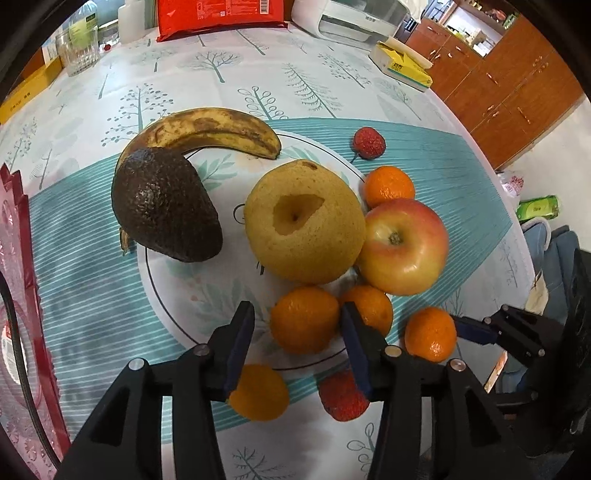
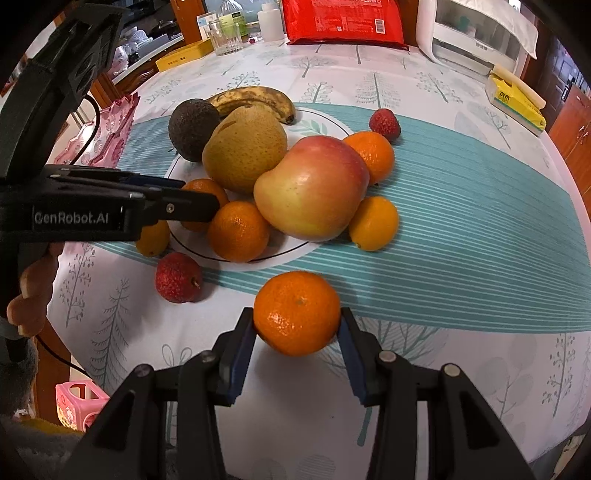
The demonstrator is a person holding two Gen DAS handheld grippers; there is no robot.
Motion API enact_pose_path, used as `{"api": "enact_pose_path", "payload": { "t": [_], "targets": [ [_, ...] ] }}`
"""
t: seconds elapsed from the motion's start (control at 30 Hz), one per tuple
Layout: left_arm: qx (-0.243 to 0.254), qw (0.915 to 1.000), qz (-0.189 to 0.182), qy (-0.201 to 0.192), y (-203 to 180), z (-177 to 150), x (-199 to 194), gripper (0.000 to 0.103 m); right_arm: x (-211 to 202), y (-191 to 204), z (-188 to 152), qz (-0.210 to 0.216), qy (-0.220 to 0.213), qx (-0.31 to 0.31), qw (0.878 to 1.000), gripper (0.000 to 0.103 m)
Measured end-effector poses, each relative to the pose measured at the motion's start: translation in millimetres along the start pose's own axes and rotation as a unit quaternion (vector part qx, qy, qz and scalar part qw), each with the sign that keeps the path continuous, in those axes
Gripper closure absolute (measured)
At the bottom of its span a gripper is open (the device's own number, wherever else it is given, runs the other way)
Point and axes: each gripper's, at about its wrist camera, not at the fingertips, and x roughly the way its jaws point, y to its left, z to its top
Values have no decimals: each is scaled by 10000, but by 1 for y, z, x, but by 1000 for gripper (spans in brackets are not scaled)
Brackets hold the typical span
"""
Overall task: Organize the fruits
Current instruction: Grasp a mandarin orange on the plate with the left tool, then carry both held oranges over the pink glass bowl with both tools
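Left wrist view, left gripper: spread wide at the bottom centre, its pads on either side of a tangerine but apart from it, pinching nothing.
Left wrist view, plate: white with a leaf print, mid-frame on a teal striped mat.
Left wrist view, on the plate: a spotted banana curving along the upper left rim, a dark avocado against it, a yellow pear in the centre showing its hollow end, an apple touching the pear on the right.
Left wrist view, loose fruit: a second tangerine right of the pear, a lychee at upper right, another lychee and an orange fruit at the bottom, partly behind the fingers.
Left wrist view, right gripper: only its tip shows at the right edge beside a tangerine; whether it grips cannot be told here.
Right wrist view, right gripper: pinching the held tangerine at lower centre, both pads pressed on its sides, over the tree-print tablecloth just below the mat's edge.
Right wrist view, left gripper: enters from the left edge, seen side-on, with the person's hand beneath.
Right wrist view only: a pink tray at left, a red bag at the top, a white printer at upper right.
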Motion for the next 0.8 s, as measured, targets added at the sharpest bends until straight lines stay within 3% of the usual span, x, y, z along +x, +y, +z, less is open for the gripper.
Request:
{"api": "enact_pose_path", "payload": {
  "t": [0.1,0.17,0.27,0.5,0.8],
  "targets": [
    [1,10000,-91,-13,3,0,1,58,0,1,0,-11,2,22,10000,58],
    [-45,9996,-285,-8,5,0,1,65,0,1,0,-9,8,53,10000,58],
    [-176,9994,-289,-33,8,-1,0,66,-1,1,1,-15,-3,80,10000,58],
    [-377,9989,124,-237,7,-4,-18,67,-5,1,0,-32,-48,130,9999,58],
    [-588,9944,512,-708,1,-10,-79,67,-29,10,8,45,-279,9,9996,58]
  ]
}}
